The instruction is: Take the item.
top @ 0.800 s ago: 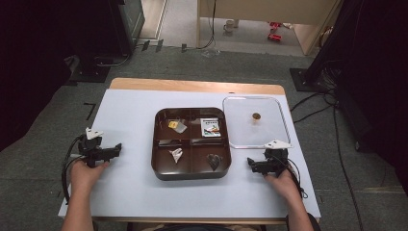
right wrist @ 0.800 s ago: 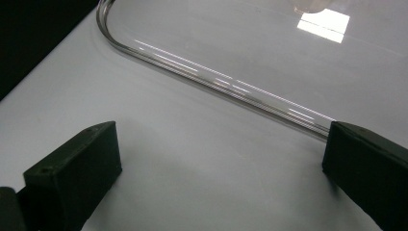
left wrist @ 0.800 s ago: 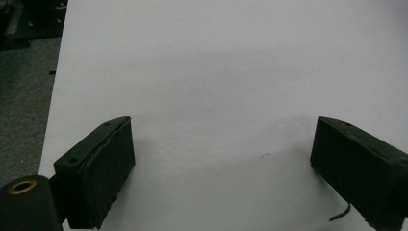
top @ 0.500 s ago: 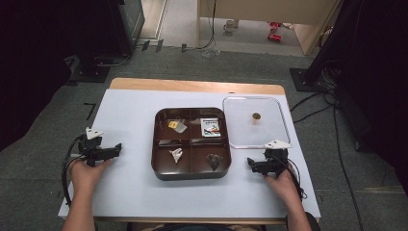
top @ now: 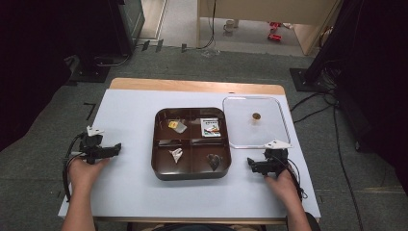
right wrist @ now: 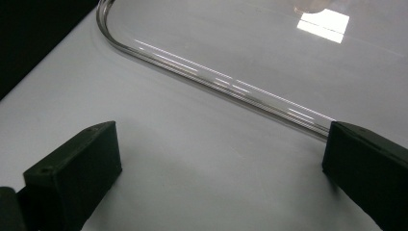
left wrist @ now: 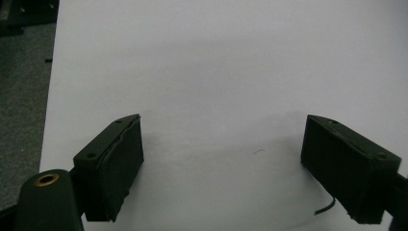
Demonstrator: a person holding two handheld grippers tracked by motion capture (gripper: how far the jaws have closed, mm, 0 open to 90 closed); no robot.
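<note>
Nearest the person, the left gripper (top: 115,148) rests on the white table (top: 130,120) at its left side, held in the left hand (top: 85,169), jaws pointing toward the brown tray (top: 191,174); in the left gripper view (left wrist: 223,166) its jaws stand wide apart with nothing but bare table between them; the tray lies well apart from it. On the other side the right gripper (top: 250,163) sits in the right hand (top: 281,185) near the table's right edge, jaws pointing toward the tray's near right corner and just short of it; in the right gripper view (right wrist: 221,168) its jaws are likewise spread wide and hold nothing, and the rim of the clear lid (right wrist: 216,79) runs across just beyond them.

Between the two grippers the brown tray lies in the middle of the table, split into four compartments; the near left one holds a small white folded piece (top: 176,154); the near right one holds a dark heart-shaped piece (top: 214,160); the far left one holds a yellow item (top: 173,124) touching a pale wrapper; the far right one holds a small printed card (top: 210,128).

Farther off, to the right of the tray and touching or nearly touching its side, the clear lid (top: 279,115) lies flat, with a small brown round thing (top: 256,116) at its middle.
</note>
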